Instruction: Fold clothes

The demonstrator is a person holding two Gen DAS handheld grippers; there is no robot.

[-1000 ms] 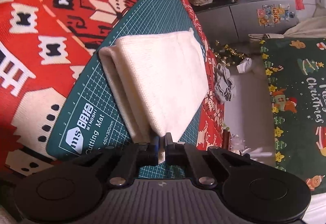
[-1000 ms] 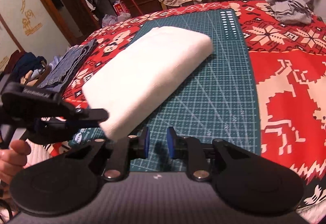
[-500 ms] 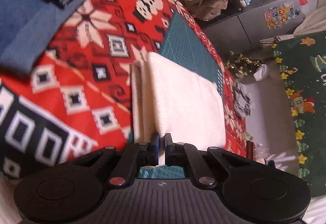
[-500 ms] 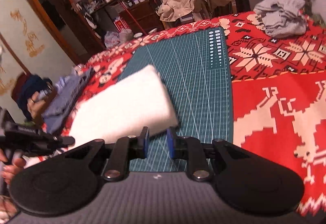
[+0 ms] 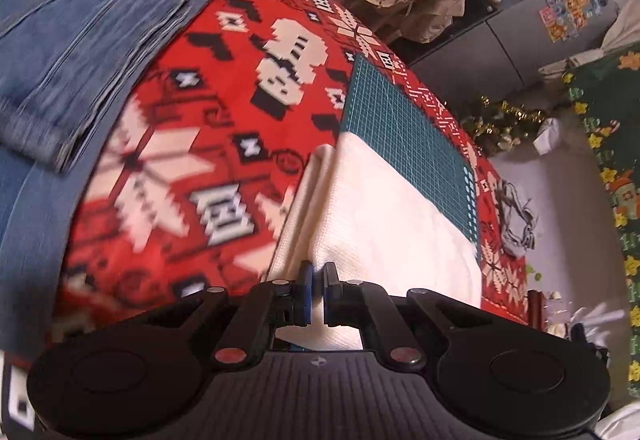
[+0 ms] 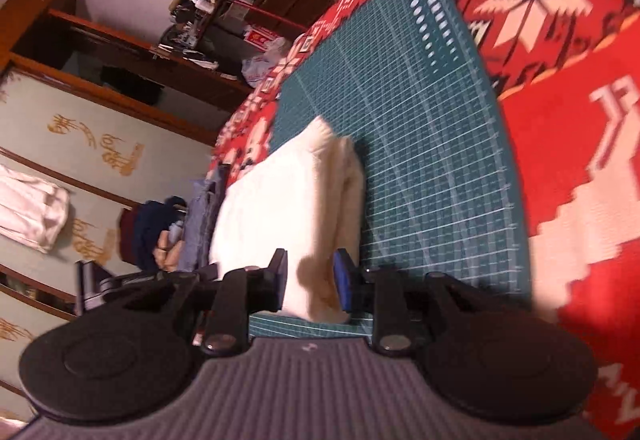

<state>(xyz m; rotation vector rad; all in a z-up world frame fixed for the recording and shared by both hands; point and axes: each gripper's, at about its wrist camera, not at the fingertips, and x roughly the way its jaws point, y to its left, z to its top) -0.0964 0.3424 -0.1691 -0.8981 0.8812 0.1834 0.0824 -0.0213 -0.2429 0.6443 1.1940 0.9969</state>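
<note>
The left hand-held gripper [image 5: 316,294] is pinched tight on the near edge of the folded white garment [image 5: 384,216], which lies partly on the green cutting mat [image 5: 404,128] toward 1 o'clock, while the right hand-held gripper [image 6: 310,286] stands wide apart, straddling the garment's corner without squeezing it.

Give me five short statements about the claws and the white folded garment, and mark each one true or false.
1. The left claw is shut on the white folded garment. True.
2. The right claw is shut tight. False: its jaws stand apart around the garment's end.
3. The garment lies partly on the green cutting mat. True.
4. The folded jeans sit on the mat. False: they lie on the red patterned blanket.
5. The garment is black. False: white.
</note>
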